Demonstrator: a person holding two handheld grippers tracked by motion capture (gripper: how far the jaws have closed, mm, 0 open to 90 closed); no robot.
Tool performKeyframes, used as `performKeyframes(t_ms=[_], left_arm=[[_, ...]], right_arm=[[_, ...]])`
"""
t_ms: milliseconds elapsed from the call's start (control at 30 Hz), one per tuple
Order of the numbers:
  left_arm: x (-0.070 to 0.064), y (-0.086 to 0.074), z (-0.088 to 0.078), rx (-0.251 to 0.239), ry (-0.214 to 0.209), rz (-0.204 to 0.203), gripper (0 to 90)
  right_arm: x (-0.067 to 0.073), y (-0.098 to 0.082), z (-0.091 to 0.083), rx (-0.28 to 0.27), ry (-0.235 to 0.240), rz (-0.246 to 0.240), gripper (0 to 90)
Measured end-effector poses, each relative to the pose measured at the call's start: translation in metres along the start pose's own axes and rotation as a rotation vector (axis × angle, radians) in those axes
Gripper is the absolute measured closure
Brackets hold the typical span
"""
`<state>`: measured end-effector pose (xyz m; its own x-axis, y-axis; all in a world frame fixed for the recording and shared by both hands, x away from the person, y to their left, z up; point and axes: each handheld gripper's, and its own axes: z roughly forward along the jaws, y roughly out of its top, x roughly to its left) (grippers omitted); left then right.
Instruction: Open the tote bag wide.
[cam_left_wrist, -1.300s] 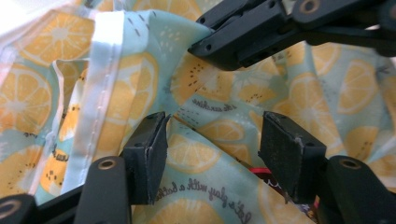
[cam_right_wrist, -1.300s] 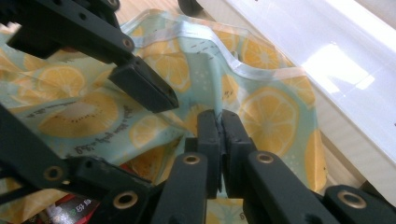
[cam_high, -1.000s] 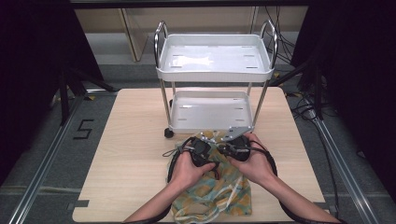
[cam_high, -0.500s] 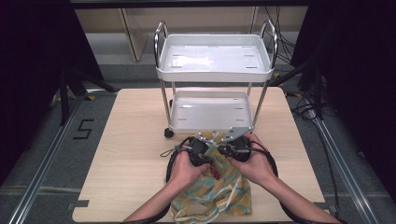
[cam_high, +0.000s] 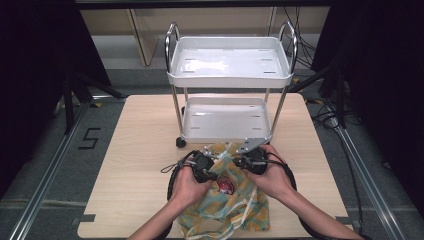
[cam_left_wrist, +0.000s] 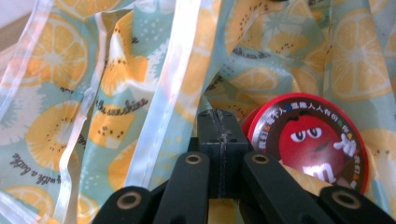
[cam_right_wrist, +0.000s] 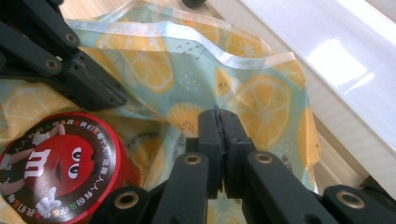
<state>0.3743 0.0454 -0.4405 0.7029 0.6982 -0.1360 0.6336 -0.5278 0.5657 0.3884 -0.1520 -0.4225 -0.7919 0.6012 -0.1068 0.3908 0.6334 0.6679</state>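
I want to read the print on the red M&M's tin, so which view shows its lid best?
The left gripper view: the red tin lies close, its lid mostly facing the camera, face and ring of print sharp. The right gripper view shows the lid close too, but cut off by the frame edge. The high view gives a small red spot on the lemon-print bag.

Both forearms enter from the bottom edge of the high view and converge toward the lower middle of the frame. The left hand (cam_high: 186, 186) carries the left gripper (cam_high: 212, 176), whose jaws have just been closing and now meet tip to tip, apparently pinching fabric. Just right of it, the right hand (cam_high: 272, 177) carries the right gripper (cam_high: 237, 161), its jaws pressed together too.
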Motion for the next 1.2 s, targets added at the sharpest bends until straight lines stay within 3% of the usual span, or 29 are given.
performKeyframes(t_ms=[167,367,433,533,567,600,667,700,800,833,867,933,967,1000,1067,1100,1200], left_arm=[[-0.001,-0.003,0.001,0.013,0.007,0.014,89.8],[0.000,-0.012,-0.003,0.025,0.022,0.032,89.8],[0.002,-0.017,-0.005,0.021,0.024,0.032,89.8],[0.006,-0.023,-0.009,0.024,0.050,0.066,89.8],[0.006,-0.025,-0.010,0.028,0.057,0.072,89.8],[0.007,-0.027,-0.010,0.036,0.058,0.072,89.8],[0.006,-0.032,-0.010,0.051,0.048,0.057,89.8],[0.008,-0.035,-0.010,0.064,0.063,0.064,89.8],[0.015,-0.043,-0.008,0.091,0.081,0.058,89.8],[0.017,-0.045,-0.007,0.096,0.090,0.054,89.8],[0.020,-0.048,-0.008,0.102,0.091,0.045,89.8],[0.024,-0.052,-0.009,0.094,0.094,0.031,89.8],[0.026,-0.053,-0.009,0.091,0.090,0.019,89.8],[0.025,-0.054,-0.010,0.083,0.083,0.004,89.8],[0.023,-0.052,-0.011,0.073,0.080,0.022,89.7],[0.022,-0.051,-0.012,0.067,0.080,0.029,89.7],[0.018,-0.047,-0.015,0.031,0.066,0.031,87.8]], right_arm=[[-0.001,0.000,0.001,-0.008,-0.013,0.000,90.0],[-0.002,-0.002,0.003,0.021,-0.013,0.007,90.0],[-0.004,-0.003,0.004,0.034,-0.030,-0.011,90.0],[-0.004,-0.005,0.007,0.038,-0.022,0.014,90.0],[-0.006,-0.006,0.008,0.051,-0.042,-0.004,90.0],[-0.005,-0.006,0.008,0.055,-0.024,0.012,90.0],[-0.007,-0.008,0.011,0.071,-0.041,0.006,90.0],[-0.009,-0.010,0.011,0.084,-0.054,-0.005,90.0],[-0.010,-0.014,0.014,0.106,-0.028,0.030,90.0],[-0.013,-0.016,0.015,0.128,-0.055,-0.003,90.0],[-0.014,-0.017,0.015,0.135,-0.039,0.016,90.0],[-0.018,-0.022,0.018,0.139,-0.055,0.018,90.0],[-0.023,-0.024,0.017,0.164,-0.072,-0.028,90.0],[-0.024,-0.026,0.017,0.165,-0.079,-0.016,90.0],[-0.023,-0.025,0.015,0.149,-0.060,-0.007,90.0],[-0.023,-0.025,0.014,0.126,-0.078,-0.034,90.0],[-0.014,-0.019,0.002,0.095,-0.022,0.016,86.2]])
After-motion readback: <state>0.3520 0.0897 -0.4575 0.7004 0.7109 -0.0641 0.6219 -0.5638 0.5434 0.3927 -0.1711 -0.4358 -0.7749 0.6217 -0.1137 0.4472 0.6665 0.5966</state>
